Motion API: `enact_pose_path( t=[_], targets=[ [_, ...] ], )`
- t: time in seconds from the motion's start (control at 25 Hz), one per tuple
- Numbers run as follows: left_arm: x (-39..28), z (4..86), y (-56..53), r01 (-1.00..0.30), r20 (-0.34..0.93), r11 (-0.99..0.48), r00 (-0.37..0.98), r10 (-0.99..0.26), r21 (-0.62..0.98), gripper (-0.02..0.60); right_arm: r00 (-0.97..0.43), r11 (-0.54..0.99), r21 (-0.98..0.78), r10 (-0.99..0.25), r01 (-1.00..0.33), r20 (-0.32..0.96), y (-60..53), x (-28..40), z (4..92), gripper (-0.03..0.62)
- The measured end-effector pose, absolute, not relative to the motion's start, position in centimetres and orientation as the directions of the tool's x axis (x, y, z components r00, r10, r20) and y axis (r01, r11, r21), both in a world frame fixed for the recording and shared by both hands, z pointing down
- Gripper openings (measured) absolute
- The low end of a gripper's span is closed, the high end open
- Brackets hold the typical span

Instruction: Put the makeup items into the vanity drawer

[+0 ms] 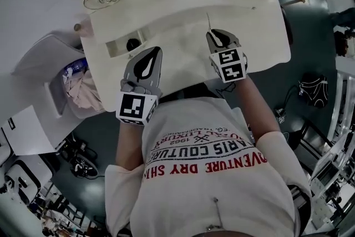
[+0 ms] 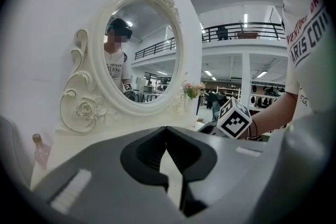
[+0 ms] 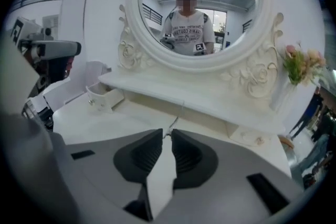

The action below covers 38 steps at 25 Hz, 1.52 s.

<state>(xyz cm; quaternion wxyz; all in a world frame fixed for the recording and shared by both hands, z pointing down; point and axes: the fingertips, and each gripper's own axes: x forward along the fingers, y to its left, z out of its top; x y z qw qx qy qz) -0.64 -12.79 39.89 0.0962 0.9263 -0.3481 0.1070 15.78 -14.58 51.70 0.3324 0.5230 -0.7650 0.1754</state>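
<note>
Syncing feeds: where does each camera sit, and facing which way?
Head view: on the head, steeply down at the vanity top; shirt, arms, left gripper, right gripper.
Left gripper view: on that gripper, obliquely toward the mirror; its shut jaws.
Right gripper view: on that gripper, squarely toward the mirror; jaws pinching a thin stick.
Shared: the mirror.

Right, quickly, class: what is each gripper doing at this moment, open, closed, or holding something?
Left gripper: closed, nothing between the jaws.
Right gripper: closed on a thin stick that pokes out past the tips.
</note>
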Motion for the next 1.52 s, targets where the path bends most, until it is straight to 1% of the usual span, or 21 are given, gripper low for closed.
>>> enact_pose_path(
  t=[0.2, 0.44, 0.64, 0.84, 1.12, 1.2, 1.36, 1.52],
  targets=[
    [-4.1, 39.1, -13.1, -0.705, 0.262, -0.707, 0.694, -0.671, 0.057, 0.011, -0.364, 0.536, 0.074, -0.661, -0.841, 0.656, -16.1, 10.1, 49.7, 0.063],
    [-9.6, 39.2, -13.1, -0.791, 0.269, -0.611, 0.596, -0.757, 0.032, 0.011, -0.504, 0.686, 0.051, -0.581, -0.726, 0.639, -17.6, 3.1, 48.8, 0.063],
    [-14.0, 39.1, -12.5, -0.855, 0.261, -0.519, 0.506, -0.822, 0.023, 0.011, -0.613, 0.800, 0.035, -0.486, -0.599, 0.623, -17.7, -3.1, 48.6, 0.063],
    [-17.9, 39.9, -11.0, -0.913, 0.281, -0.408, 0.397, -0.874, 0.021, 0.011, -0.704, 0.903, 0.031, -0.356, -0.429, 0.614, -17.3, -8.6, 48.9, 0.063],
    [-21.9, 40.6, -9.1, -0.965, 0.308, -0.257, 0.259, -0.915, 0.049, 0.011, -0.718, 0.965, 0.039, -0.219, -0.258, 0.661, -16.3, -12.7, 50.9, 0.063],
    [-22.5, 40.8, -8.7, -0.972, 0.313, -0.230, 0.236, -0.920, 0.054, 0.011, -0.709, 0.974, 0.049, -0.197, -0.223, 0.677, -16.2, -13.3, 51.5, 0.063],
    [-23.1, 41.0, -8.0, -0.979, 0.318, -0.194, 0.203, -0.926, 0.061, 0.011, -0.679, 0.978, 0.095, -0.198, -0.187, 0.707, -16.5, -13.9, 52.2, 0.063],
    [-23.3, 41.2, -7.3, -0.983, 0.321, -0.175, 0.186, -0.928, 0.063, 0.011, -0.672, 0.971, 0.104, -0.224, -0.215, 0.706, -17.0, -14.0, 52.4, 0.063]
  ],
)
